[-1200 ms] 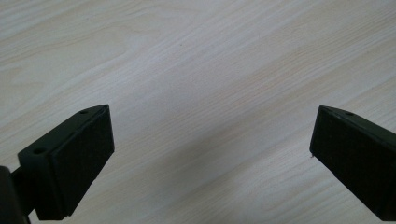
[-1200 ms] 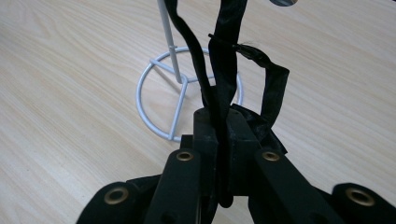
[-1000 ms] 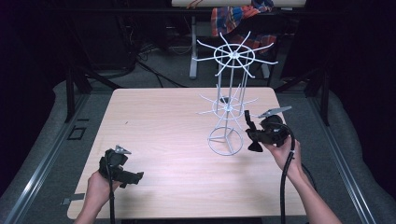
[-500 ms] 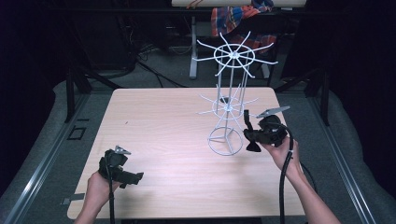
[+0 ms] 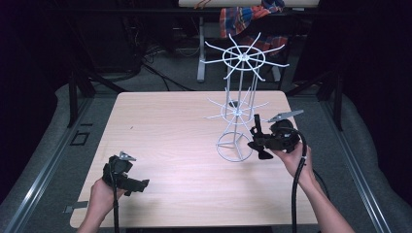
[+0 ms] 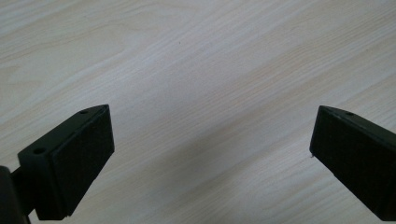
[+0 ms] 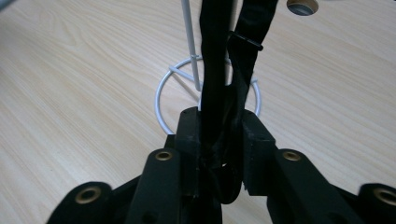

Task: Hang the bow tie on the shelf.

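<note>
A white wire stand (image 5: 241,92) with two tiers of spoke hooks rises from a ring base (image 5: 233,145) right of the table's centre. Just right of that base, my right gripper (image 5: 257,143) is shut on a black strap (image 5: 256,124) that sticks up from its jaws. In the right gripper view the strap (image 7: 215,56) runs upward as a doubled band from the gripper (image 7: 219,130), with the ring base (image 7: 163,88) right behind it. My left gripper (image 5: 141,184) rests low near the front left corner. It stands wide open (image 6: 210,116) over bare wood.
The light wooden table (image 5: 170,126) has a small round hole (image 5: 234,103) behind the stand. A checked cloth (image 5: 243,17) hangs on a frame beyond the far edge. Dark metal posts stand on the floor at both sides.
My right gripper has shifted slightly left, closer to the stand's ring base, with the strap still in it. The left gripper has stayed put.
</note>
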Tool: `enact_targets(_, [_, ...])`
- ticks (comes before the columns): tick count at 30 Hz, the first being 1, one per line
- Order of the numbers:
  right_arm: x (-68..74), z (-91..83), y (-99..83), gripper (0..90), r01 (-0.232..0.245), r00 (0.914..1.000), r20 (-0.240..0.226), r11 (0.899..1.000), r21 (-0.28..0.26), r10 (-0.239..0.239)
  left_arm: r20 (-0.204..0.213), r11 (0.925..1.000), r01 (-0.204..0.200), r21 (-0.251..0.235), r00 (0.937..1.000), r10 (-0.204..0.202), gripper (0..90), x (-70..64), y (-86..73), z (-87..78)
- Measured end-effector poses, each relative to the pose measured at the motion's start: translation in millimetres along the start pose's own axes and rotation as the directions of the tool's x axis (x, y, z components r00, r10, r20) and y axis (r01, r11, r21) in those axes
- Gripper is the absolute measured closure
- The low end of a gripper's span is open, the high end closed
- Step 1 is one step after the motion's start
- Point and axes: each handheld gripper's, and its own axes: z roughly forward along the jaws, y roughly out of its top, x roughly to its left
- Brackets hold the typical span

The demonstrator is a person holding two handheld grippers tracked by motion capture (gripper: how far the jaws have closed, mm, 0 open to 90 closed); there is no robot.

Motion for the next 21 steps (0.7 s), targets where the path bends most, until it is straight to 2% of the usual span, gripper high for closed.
enact_targets(6, [0.9, -7.4, -0.9, 61.0, 0.003, 1.0000, 0.000, 1.000, -0.001, -0.003, 0.000, 1.0000, 0.000, -0.006, 1.0000, 0.000, 0.0, -0.5, 0.2, 0.3])
enact_targets(12, [0.8, -16.1, -4.0, 52.1, -0.014, 0.9999, -0.007, 1.000, -0.005, 0.014, 0.001, 1.0000, 0.000, -0.007, 1.0000, 0.000, 0.0, -0.3, 0.2, -0.1])
enact_targets(21, [0.9, -35.1, -14.4, 42.4, -0.018, 0.9998, -0.006, 1.000, 0.008, 0.018, 0.003, 1.0000, 0.002, -0.008, 1.0000, -0.002, 0.0, -0.7, 0.5, -0.3])
